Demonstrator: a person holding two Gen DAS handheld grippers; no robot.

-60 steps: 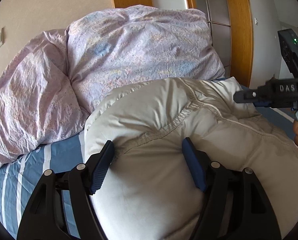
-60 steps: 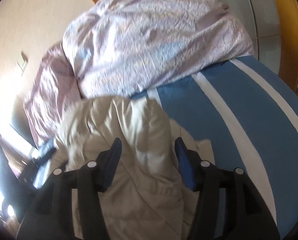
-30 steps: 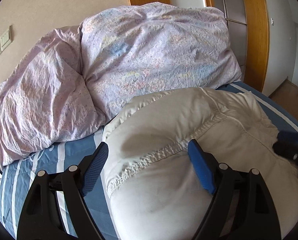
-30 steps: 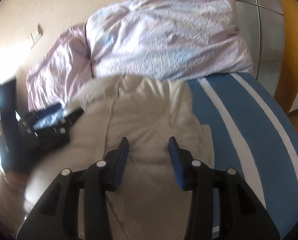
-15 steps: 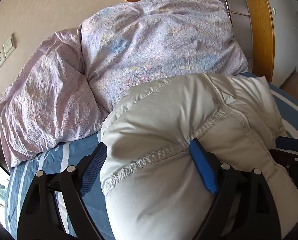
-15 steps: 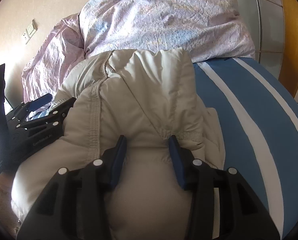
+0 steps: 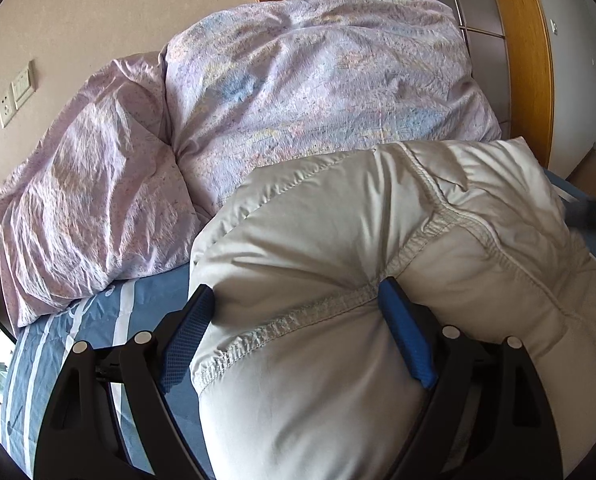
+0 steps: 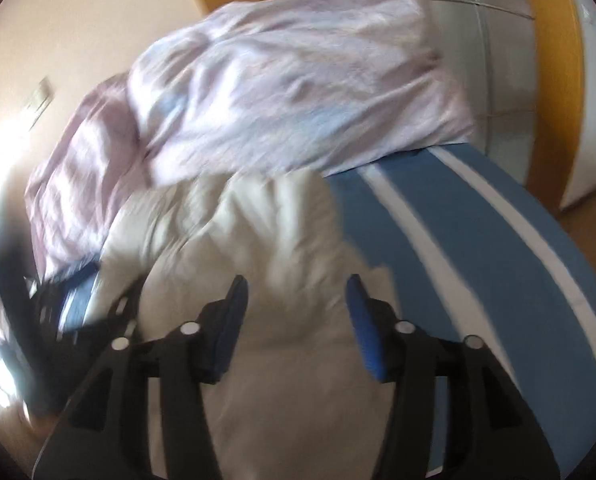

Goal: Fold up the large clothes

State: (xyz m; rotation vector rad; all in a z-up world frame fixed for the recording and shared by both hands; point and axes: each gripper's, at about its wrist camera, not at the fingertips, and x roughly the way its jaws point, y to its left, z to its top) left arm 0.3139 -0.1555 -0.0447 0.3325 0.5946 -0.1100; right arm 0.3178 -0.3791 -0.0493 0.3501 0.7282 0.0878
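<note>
A puffy cream padded jacket [image 7: 358, 240] lies bunched on the blue striped bed. My left gripper [image 7: 298, 300] is open, its blue pads spread wide either side of a stitched seam of the jacket, pressing on the fabric. In the right wrist view, which is blurred, the same jacket [image 8: 266, 240] lies under my right gripper [image 8: 296, 286], whose jaws stand open astride a fold. The left gripper's dark body [image 8: 58, 300] shows at the left edge there.
Two lilac patterned pillows [image 7: 298, 92] are stacked against the wall at the head of the bed. The blue sheet with white stripes [image 8: 478, 240] extends to the right. A wooden door frame [image 7: 526, 60] and wall sockets [image 7: 16, 94] lie beyond.
The right gripper's jaws have opened wider and it has moved fast, blurring its view. The left gripper has shifted slightly, staying open on the jacket's seam.
</note>
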